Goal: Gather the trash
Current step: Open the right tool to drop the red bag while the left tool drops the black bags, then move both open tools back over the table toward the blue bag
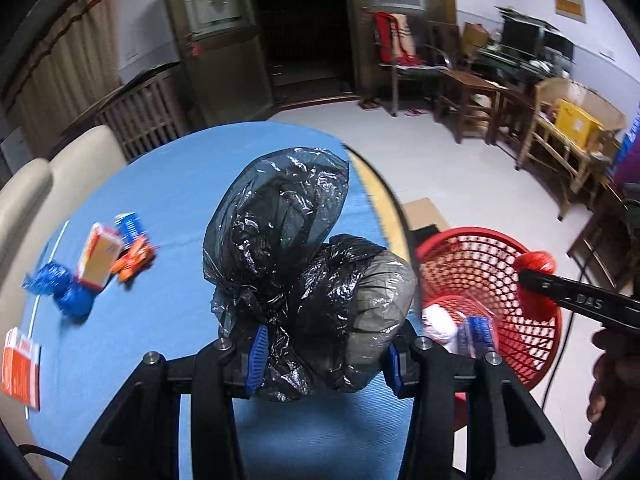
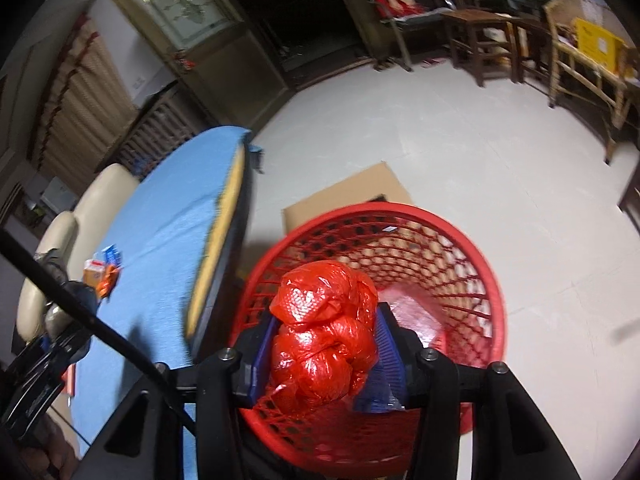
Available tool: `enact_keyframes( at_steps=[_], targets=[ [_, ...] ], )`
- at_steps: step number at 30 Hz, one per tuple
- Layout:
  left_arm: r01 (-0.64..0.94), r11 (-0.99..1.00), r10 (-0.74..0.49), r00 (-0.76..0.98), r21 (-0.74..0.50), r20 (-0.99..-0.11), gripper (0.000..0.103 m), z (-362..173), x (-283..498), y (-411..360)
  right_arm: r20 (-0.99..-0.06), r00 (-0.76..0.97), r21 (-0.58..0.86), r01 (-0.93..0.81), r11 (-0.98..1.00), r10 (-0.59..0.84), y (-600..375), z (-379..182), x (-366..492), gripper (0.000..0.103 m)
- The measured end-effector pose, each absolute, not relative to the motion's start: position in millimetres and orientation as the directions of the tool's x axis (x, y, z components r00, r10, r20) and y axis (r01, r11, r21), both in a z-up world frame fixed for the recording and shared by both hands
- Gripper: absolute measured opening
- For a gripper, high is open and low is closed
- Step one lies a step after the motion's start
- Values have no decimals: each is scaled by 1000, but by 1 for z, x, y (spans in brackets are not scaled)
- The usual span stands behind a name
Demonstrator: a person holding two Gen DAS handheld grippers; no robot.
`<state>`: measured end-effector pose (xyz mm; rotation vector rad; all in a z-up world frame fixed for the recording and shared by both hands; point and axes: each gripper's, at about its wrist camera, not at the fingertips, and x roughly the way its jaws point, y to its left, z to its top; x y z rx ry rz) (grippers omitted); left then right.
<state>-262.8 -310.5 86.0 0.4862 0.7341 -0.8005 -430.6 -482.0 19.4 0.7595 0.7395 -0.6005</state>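
My left gripper [image 1: 326, 350] is shut on a crumpled black plastic bag [image 1: 288, 248] and holds it above the blue table [image 1: 168, 184] near its right edge. My right gripper [image 2: 326, 354] is shut on a balled-up red plastic bag [image 2: 326, 336] and holds it over the red mesh basket [image 2: 480, 280]. The basket [image 1: 492, 264] stands on the floor right of the table, with white and blue trash inside. The right gripper and its red bag [image 1: 534, 264] also show in the left wrist view.
On the table's left lie an orange-white carton [image 1: 98, 258], a blue box [image 1: 130, 226], an orange wrapper [image 1: 134, 262], a blue wrapper [image 1: 60, 288] and an orange packet [image 1: 20, 368]. A cardboard sheet [image 2: 348, 196] lies behind the basket. Chairs [image 1: 560, 136] line the far wall.
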Motion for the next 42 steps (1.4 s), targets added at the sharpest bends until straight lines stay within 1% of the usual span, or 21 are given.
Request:
enact_keyframes(
  at_steps=[1, 2, 3, 6, 14, 21, 23, 25, 28, 31, 36, 42],
  targets=[
    [791, 602, -471, 467, 114, -748, 49, 86, -264, -315, -776, 596, 393, 715, 579, -209, -485, 17, -432, 69],
    [804, 584, -479, 452, 111, -753, 49, 85, -268, -320, -778, 594, 399, 719, 569, -205, -489, 15, -434, 80],
    [814, 571, -485, 442, 110, -754, 49, 85, -271, -324, -776, 594, 402, 723, 562, -210, -492, 15, -437, 82],
    [842, 528, -502, 412, 108, -760, 49, 84, -285, -339, -770, 594, 397, 732, 554, -233, -498, 20, -441, 82],
    [903, 421, -526, 318, 83, -789, 49, 77, -313, -374, -729, 618, 436, 750, 496, -294, -515, 37, -464, 82],
    [924, 383, -528, 237, 21, -815, 54, 68, -319, -400, -697, 633, 464, 757, 461, -338, -522, 56, -482, 82],
    [923, 385, -515, 221, 7, -828, 59, 63, -317, -406, -691, 635, 466, 756, 460, -344, -523, 60, -485, 82],
    [919, 393, -492, 213, 2, -844, 72, 59, -314, -407, -686, 638, 468, 755, 460, -350, -522, 64, -487, 82],
    [915, 402, -482, 197, -16, -854, 78, 57, -309, -406, -680, 641, 468, 753, 462, -356, -521, 68, -489, 82],
    [910, 412, -491, 183, -42, -851, 80, 60, -304, -399, -677, 643, 466, 751, 468, -358, -519, 72, -487, 82],
    [894, 442, -506, 186, -68, -842, 80, 66, -292, -385, -674, 652, 463, 739, 490, -347, -513, 76, -478, 82],
    [838, 538, -496, 228, -90, -838, 80, 66, -267, -349, -681, 666, 459, 713, 530, -305, -501, 72, -454, 82]
  ],
)
